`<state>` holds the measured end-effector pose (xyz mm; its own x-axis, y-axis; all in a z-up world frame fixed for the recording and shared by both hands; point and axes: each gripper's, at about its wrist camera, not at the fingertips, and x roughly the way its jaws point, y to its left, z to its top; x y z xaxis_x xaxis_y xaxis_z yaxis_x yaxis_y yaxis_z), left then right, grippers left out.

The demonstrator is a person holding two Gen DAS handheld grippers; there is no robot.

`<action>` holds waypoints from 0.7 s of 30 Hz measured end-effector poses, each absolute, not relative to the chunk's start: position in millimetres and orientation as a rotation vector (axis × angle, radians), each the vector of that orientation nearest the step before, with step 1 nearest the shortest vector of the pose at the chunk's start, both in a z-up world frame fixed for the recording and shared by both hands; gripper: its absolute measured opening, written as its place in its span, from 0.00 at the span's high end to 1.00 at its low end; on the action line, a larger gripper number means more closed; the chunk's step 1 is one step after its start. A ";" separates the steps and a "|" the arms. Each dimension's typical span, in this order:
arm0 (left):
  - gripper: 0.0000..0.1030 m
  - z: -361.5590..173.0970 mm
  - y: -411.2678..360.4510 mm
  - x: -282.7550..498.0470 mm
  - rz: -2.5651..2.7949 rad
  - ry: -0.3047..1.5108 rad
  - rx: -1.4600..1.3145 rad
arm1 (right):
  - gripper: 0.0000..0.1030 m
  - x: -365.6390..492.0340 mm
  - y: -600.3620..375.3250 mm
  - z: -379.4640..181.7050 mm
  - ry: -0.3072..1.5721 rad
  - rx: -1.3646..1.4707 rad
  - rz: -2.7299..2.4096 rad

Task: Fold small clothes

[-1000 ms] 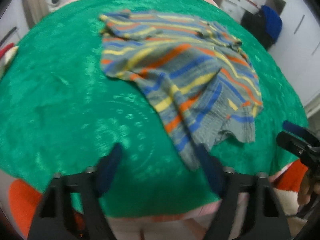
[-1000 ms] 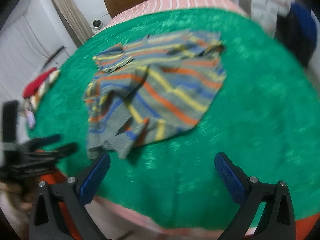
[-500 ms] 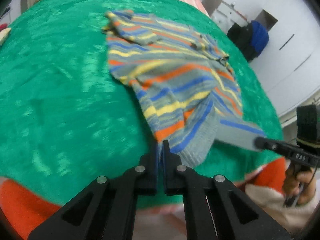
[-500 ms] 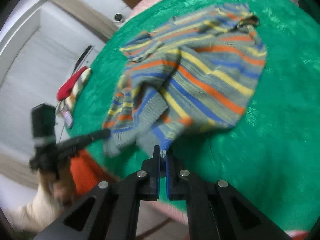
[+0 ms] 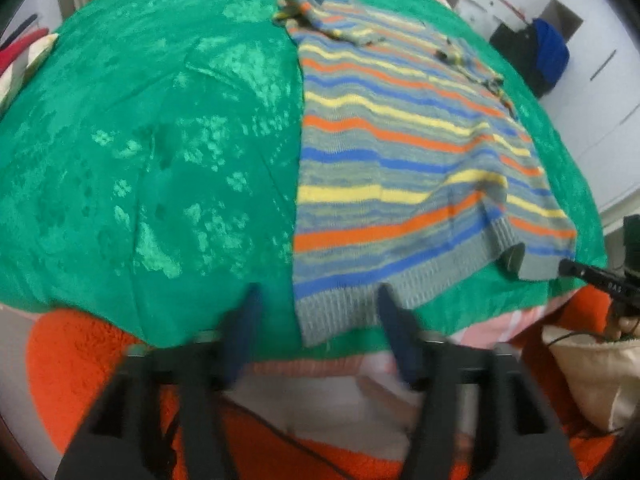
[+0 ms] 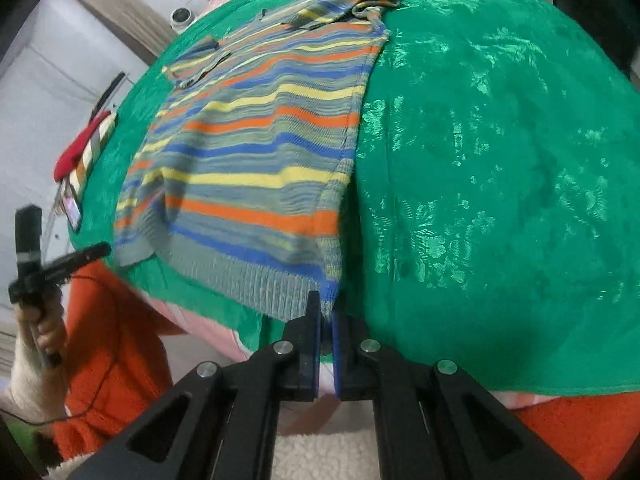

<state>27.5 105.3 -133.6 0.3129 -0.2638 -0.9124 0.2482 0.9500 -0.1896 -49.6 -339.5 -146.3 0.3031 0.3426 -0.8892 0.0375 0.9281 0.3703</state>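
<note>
A small striped knit sweater [image 5: 400, 152], grey with blue, orange and yellow bands, lies spread flat on the green cloth [image 5: 140, 140]. My left gripper [image 5: 320, 316] is open; its blue fingers straddle the sweater's near left hem corner. My right gripper [image 6: 327, 312] is shut on the sweater's [image 6: 256, 152] near right hem corner. The right gripper also shows at the right edge of the left wrist view [image 5: 560, 266], holding the hem. The left gripper shows at the left of the right wrist view [image 6: 96, 250], at the other hem corner.
The green cloth [image 6: 500, 160] covers a pink striped mattress [image 5: 312, 366]. A red and striped folded item [image 6: 84, 144] and a phone [image 6: 72, 208] lie at its left edge. Orange fabric [image 5: 80, 360] is below the near edge. White cabinets [image 5: 600, 80] stand right.
The sweater has been pulled out flat toward the near edge by its hem corners. My left gripper, shut half a second ago, has opened. My right gripper stays shut on the hem.
</note>
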 end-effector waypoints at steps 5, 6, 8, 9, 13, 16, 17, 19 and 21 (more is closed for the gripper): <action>0.94 -159.8 92.8 37.3 -0.350 1.284 0.023 | 0.76 -46.7 -344.4 -148.4 1.225 0.436 0.275; 0.94 -169.1 88.0 41.8 -0.339 1.310 0.025 | 0.80 -43.1 -343.8 -154.4 1.234 0.440 0.283; 0.97 -166.5 89.5 43.5 -0.333 1.319 0.010 | 0.97 -38.5 -341.3 -164.5 1.269 0.430 0.268; 0.97 -159.6 95.5 42.8 -0.329 1.312 -0.003 | 0.97 -39.1 -343.9 -161.1 1.269 0.430 0.265; 1.00 -134.3 128.7 37.5 -0.275 1.278 0.005 | 0.97 -60.7 -366.1 -115.6 1.250 0.302 0.213; 1.00 -144.9 118.9 36.5 -0.279 1.295 0.056 | 0.97 -61.1 -378.1 -116.5 1.269 0.327 0.190; 1.00 -154.5 109.4 37.3 -0.270 1.302 0.097 | 0.97 -56.1 -376.8 -129.3 1.296 0.308 0.171; 1.00 -171.6 97.4 38.6 -0.247 1.316 0.134 | 0.97 -45.4 -369.8 -159.2 1.345 0.283 0.139; 1.00 -177.3 93.9 39.3 -0.237 1.304 0.149 | 0.97 -37.4 -362.9 -178.7 1.358 0.278 0.121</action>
